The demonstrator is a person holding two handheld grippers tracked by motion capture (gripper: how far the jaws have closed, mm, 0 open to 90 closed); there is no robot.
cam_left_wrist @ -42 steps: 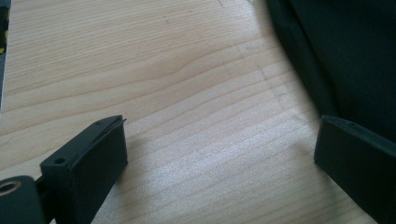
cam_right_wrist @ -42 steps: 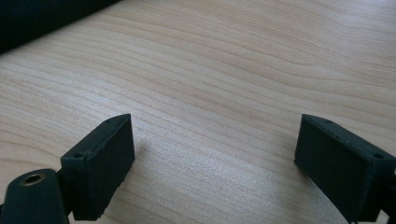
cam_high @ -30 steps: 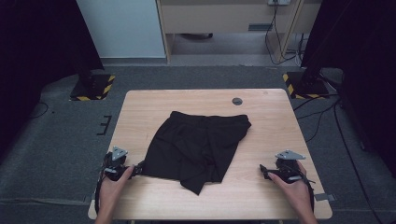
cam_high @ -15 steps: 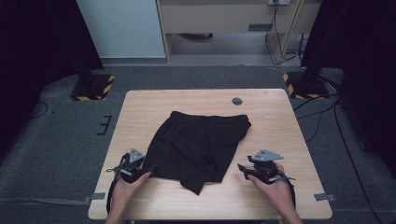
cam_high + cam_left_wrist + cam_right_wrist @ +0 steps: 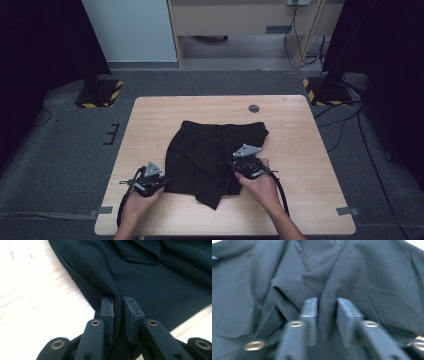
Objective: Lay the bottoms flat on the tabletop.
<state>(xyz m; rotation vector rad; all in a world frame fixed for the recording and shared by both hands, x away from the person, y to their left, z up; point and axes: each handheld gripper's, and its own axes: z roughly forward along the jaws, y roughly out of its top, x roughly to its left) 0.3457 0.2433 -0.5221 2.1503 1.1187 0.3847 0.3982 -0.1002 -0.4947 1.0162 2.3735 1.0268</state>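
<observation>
while gripped, shorts (image 5: 210,155) point waistband away.

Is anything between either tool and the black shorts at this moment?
No. The left tool has just closed and pinches a fold of the shorts; the right tool has closed on cloth too.

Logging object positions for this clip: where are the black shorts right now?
In the high view the black shorts lie mid-table, nearer the person's edge, between the left gripper and right gripper.
</observation>
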